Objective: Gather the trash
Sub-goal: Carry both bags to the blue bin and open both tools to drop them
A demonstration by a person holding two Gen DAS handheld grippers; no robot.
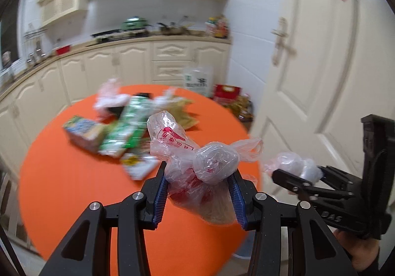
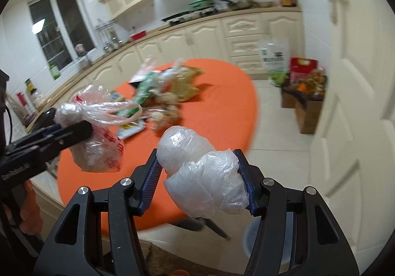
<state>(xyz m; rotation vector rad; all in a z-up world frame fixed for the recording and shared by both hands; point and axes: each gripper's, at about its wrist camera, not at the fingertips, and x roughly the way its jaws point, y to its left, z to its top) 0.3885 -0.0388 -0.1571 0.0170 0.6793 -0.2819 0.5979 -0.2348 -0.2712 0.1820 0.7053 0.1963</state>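
My left gripper is shut on a clear plastic bag with red print, held above the near edge of the round orange table. It also shows in the right wrist view. My right gripper is shut on a crumpled white plastic bag, held off the table's near right edge; that bag shows in the left wrist view. More trash lies in a pile on the table: green cartons, a white bag and a tan wrapper.
A white door stands at the right. Cream kitchen cabinets run behind the table. Cardboard boxes with goods and a shopping bag sit on the floor. A pale bucket rim shows below my right gripper.
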